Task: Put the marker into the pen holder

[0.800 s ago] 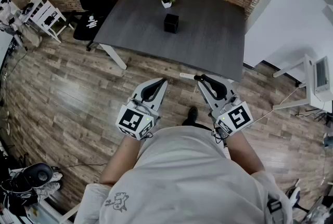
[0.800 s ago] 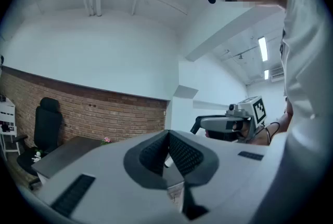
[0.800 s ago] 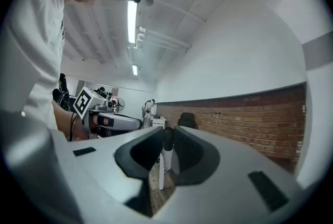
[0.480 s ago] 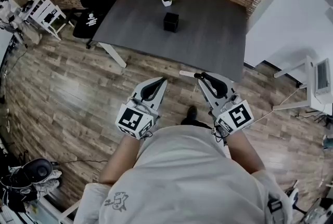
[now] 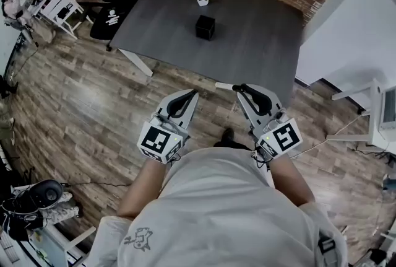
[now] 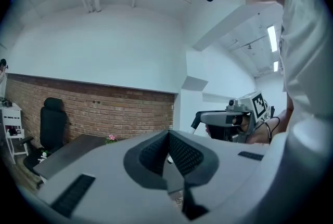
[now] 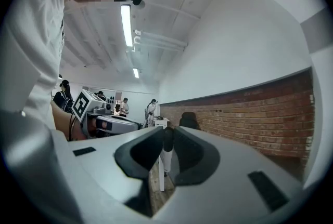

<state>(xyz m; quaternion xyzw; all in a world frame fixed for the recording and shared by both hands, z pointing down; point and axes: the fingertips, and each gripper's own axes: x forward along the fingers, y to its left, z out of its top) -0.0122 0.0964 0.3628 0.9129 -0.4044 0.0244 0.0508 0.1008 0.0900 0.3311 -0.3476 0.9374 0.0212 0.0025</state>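
While the right hand-held gripper [image 5: 244, 90] grips the white black-capped marker [image 5: 224, 86], the left hand-held gripper [image 5: 193, 95] is clenched empty, with the black square pen holder [image 5: 205, 27] well ahead on the grey counter [image 5: 260, 43].

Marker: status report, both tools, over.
Left tool shut, empty. Right tool shut on marker. Pen holder on table ahead, well clear of both tools. Nothing seen in the way.

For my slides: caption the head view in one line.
Person facing a dark table with a black pen holder, marker clamped in the right tool.
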